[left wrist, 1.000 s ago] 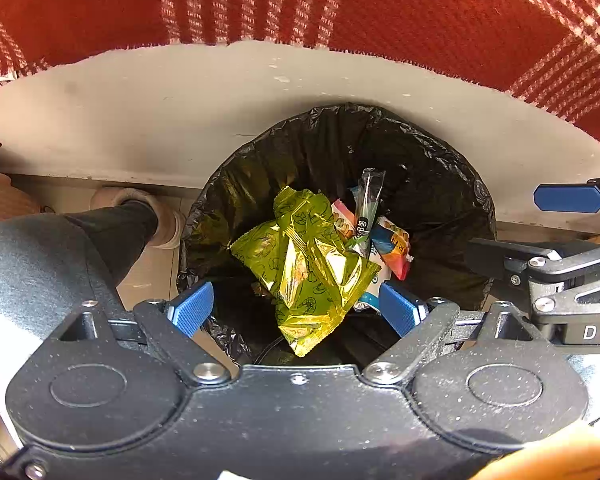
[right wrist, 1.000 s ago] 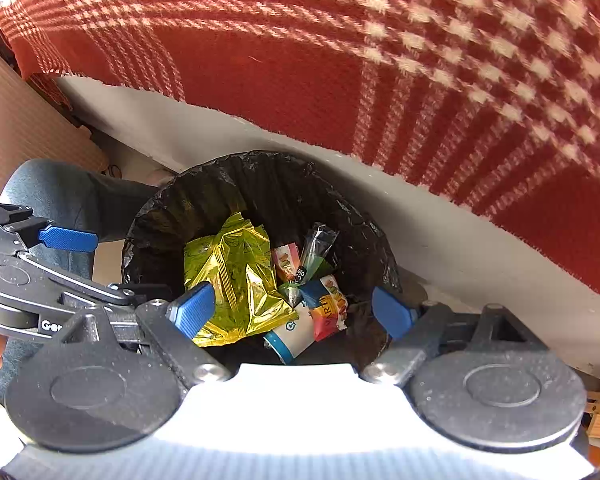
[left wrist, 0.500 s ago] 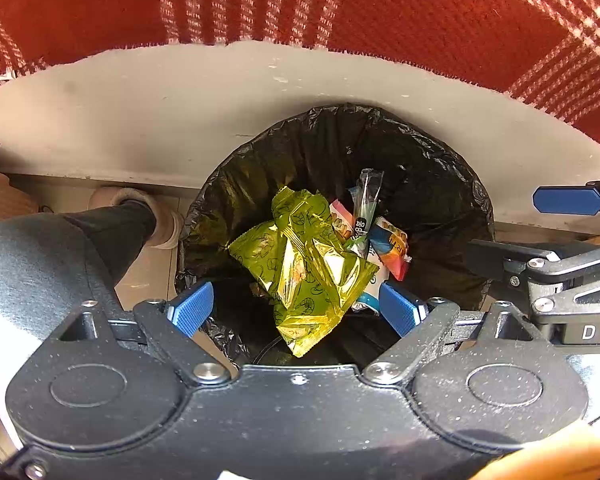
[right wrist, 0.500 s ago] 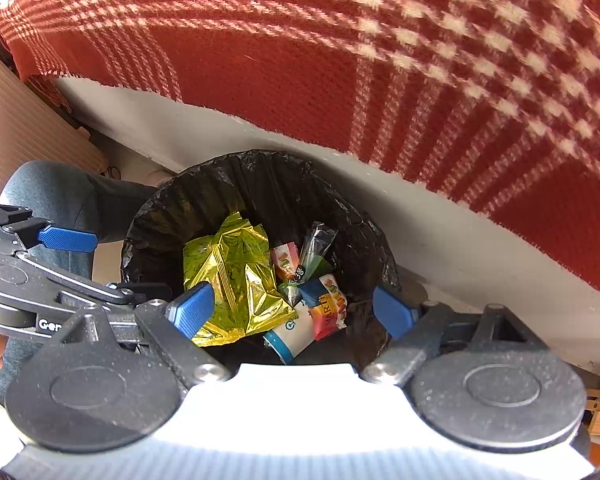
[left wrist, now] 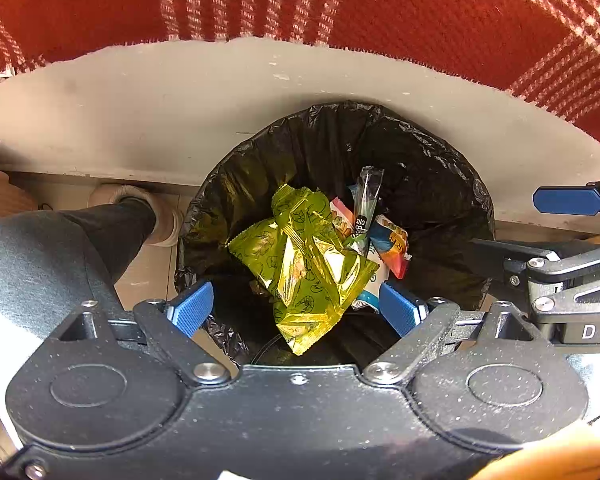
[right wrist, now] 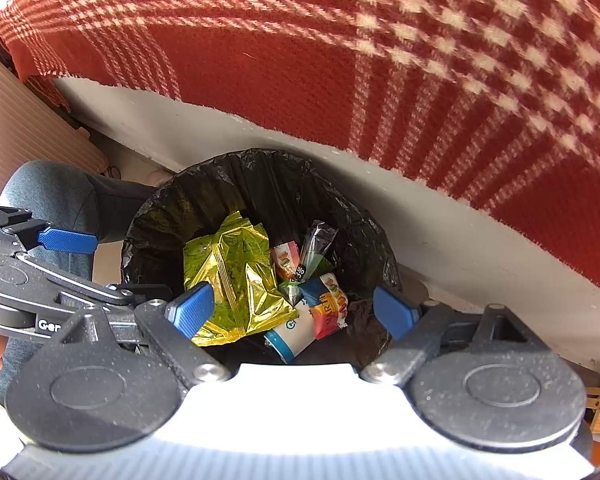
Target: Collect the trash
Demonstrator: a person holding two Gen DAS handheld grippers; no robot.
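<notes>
Nothing has moved since the earlier frames: both grippers hover in the same spot over the bin. Left to right: a person's leg (left wrist: 60, 248) beside the bin, then the left gripper (left wrist: 296, 308), jaws wide apart and empty, pointing straight down into the black-bagged bin (left wrist: 452, 160). Inside lie the trash items: yellow foil bag (left wrist: 300, 264) on the left, clear wrapper (left wrist: 368, 196) standing up, orange wrapper (left wrist: 392, 248) to its right, white-and-blue packet (right wrist: 296, 332) under them. Right gripper (right wrist: 296, 308) also spread apart, nothing between the pads, angled at the same pile. Red plaid blanket (right wrist: 340, 60) hangs behind. Judgement: the wrappers look light, crinkly, slick, easily crushed; pinch a flat edge or corner, not the puffed middle. Trash seems already collected, next maybe the bag rim.
</notes>
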